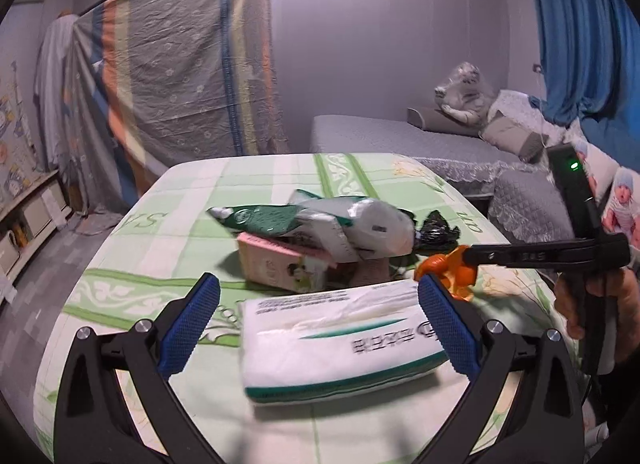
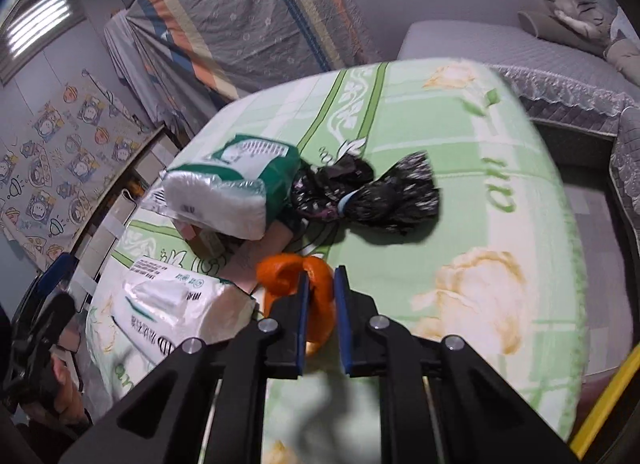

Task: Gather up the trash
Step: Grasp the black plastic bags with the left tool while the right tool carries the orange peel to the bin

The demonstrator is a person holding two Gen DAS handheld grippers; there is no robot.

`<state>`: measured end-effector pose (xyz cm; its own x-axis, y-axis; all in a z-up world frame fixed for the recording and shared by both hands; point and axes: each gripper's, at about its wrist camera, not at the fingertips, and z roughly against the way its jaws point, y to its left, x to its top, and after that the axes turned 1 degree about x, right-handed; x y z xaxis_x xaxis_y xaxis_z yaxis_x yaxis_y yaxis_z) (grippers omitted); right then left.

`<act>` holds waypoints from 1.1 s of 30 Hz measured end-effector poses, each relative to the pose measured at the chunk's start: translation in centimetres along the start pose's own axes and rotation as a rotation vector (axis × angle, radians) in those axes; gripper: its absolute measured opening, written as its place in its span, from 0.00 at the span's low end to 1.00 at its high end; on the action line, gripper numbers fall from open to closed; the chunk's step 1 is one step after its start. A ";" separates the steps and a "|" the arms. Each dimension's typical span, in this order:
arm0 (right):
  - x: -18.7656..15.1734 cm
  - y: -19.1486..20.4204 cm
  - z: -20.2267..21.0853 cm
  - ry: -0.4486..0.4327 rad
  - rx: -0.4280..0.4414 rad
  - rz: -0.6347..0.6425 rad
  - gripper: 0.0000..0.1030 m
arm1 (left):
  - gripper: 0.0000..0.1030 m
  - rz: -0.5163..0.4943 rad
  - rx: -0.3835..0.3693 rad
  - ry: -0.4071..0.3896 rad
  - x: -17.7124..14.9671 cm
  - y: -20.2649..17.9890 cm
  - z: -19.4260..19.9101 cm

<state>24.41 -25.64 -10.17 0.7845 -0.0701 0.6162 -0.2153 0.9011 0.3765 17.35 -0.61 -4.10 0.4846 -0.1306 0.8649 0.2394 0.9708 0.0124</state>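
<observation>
My right gripper (image 2: 320, 284) has its blue pads pinched on a curl of orange peel (image 2: 296, 276); the peel bulges out ahead of my fingertips and a strip of it hangs down between the two pads. From my left wrist camera the same peel (image 1: 450, 268) shows clamped at the tip of my right gripper's black fingers, just beyond the far right corner of the tissue pack (image 1: 340, 336).

My left gripper (image 1: 320, 316) stands spread wide, one blue pad on each side of the tissue pack, holding nothing; I cannot tell whether the pads touch the pack.

The tissue pack is my landmark: a soft white pack with green stripes, lying on the green flowered bedcover (image 1: 160, 224). Just behind it sits a pink box (image 1: 280, 268), and across the top of that box lies a green and white plastic-wrapped pack (image 1: 320, 224). Behind and to the right of the tissue pack, past the peel, lies a tied black plastic bag (image 2: 368, 196), touching the end of the wrapped pack.

A hand (image 1: 592, 304) holds the right gripper's handle, right of the tissue pack.
</observation>
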 end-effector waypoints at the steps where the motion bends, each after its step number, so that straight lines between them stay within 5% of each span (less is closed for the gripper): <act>1: -0.2 -0.5 1.1 -0.014 0.003 -0.006 0.11 | 0.92 -0.022 -0.025 0.007 0.6 -0.9 -0.5; 11: -5.1 -4.9 12.4 -0.148 0.015 -0.077 0.11 | 0.92 -0.223 -0.202 0.080 4.9 -11.8 -8.1; 18: -8.4 -7.4 17.8 -0.217 0.006 -0.119 0.11 | 0.92 -0.297 -0.150 0.225 5.7 -17.5 -16.2; 25: -9.6 -8.3 19.1 -0.247 0.013 -0.123 0.11 | 0.89 -0.286 -0.071 0.369 5.9 -18.4 -22.8; 27: -9.7 -8.6 19.1 -0.254 0.018 -0.128 0.11 | 0.65 -0.291 -0.054 0.397 5.6 -18.5 -23.8; 31: -10.0 -8.9 19.2 -0.259 0.028 -0.138 0.11 | 0.40 -0.268 -0.038 0.442 4.9 -18.0 -24.8; 32: -10.0 -8.9 19.3 -0.263 0.027 -0.140 0.12 | 0.18 -0.276 -0.025 0.432 4.8 -17.9 -24.7; 33: -10.1 -8.8 19.4 -0.267 0.027 -0.142 0.12 | 0.17 -0.271 -0.014 0.430 4.9 -17.7 -24.6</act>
<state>7.10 -41.19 -6.31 0.6283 -0.3081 0.7143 -0.1324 0.8625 0.4884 36.21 -23.38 -12.47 0.7054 -0.4514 0.5465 0.4147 0.8881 0.1982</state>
